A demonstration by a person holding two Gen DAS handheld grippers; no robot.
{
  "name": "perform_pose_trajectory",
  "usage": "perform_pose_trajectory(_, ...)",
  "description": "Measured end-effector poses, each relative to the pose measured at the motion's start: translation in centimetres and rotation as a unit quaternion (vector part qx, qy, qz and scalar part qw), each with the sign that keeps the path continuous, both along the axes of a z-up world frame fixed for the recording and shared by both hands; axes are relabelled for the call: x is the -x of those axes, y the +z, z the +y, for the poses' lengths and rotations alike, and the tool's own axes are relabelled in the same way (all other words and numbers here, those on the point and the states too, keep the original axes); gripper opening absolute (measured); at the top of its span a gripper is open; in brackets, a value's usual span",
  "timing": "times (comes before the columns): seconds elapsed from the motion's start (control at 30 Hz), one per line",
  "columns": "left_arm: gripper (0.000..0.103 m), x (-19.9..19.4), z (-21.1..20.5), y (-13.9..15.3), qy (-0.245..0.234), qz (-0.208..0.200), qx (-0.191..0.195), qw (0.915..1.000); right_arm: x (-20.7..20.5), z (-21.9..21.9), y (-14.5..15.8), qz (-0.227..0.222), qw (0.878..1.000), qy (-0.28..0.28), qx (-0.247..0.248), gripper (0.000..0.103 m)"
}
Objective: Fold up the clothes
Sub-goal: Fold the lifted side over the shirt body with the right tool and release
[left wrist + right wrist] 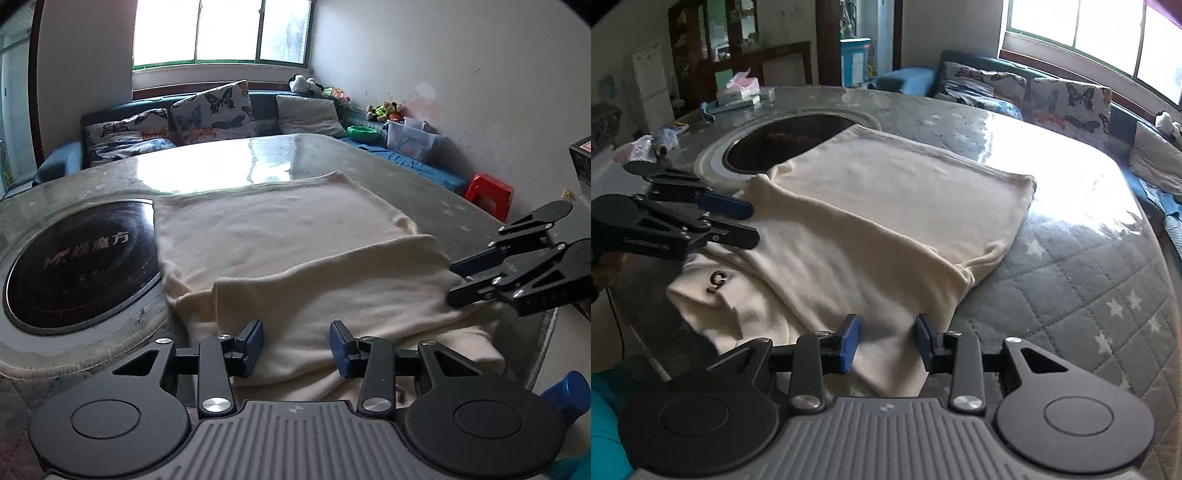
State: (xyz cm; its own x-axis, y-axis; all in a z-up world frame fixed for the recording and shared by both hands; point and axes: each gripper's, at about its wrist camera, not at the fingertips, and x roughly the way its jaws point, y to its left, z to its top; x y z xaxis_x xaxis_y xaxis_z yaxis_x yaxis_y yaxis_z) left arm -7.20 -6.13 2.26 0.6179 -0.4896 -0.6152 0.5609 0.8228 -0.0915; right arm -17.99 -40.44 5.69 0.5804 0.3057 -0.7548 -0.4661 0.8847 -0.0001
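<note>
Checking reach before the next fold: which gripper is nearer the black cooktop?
Left. The left gripper hangs at the garment's edge beside the cooktop; the right gripper is across the garment.

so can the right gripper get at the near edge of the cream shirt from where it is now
Probably yes. The right gripper hangs over the near edge of the cream shirt with its jaws parted, nothing lies between them and the fabric, and the left gripper sits off to the side.
</note>
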Motion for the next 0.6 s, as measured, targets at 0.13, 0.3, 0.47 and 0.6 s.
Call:
perform_pose_trajectory(0.13,0.042,-0.6,0.0,0.7,0.002,0.005,-0.003,1.0,-0.4,-0.3,1.3,-0.01,1.0,0.007,-0.008,0.035)
perform_pose_trajectory(0.3,0.042,-2.1,-1.0,1.2,0.003,0.001,0.005,1.0,-2.6,0.1,1.9,-0.029,0.999,0.007,-0.026,0.035)
perform_pose_trajectory(0.47,0.042,-3.2,-1.1,0.4,0.013,0.011,0.002,0.9998,-4.5,-0.1,0.0,-0.008,0.999,-0.006,-0.034,0.035)
perform_pose_trajectory(0.6,0.042,-3.3,-0.5,0.5,0.013,0.018,0.009,0.9997,-4.3,-0.7,0.2,-0.01,0.999,-0.002,-0.039,0.035)
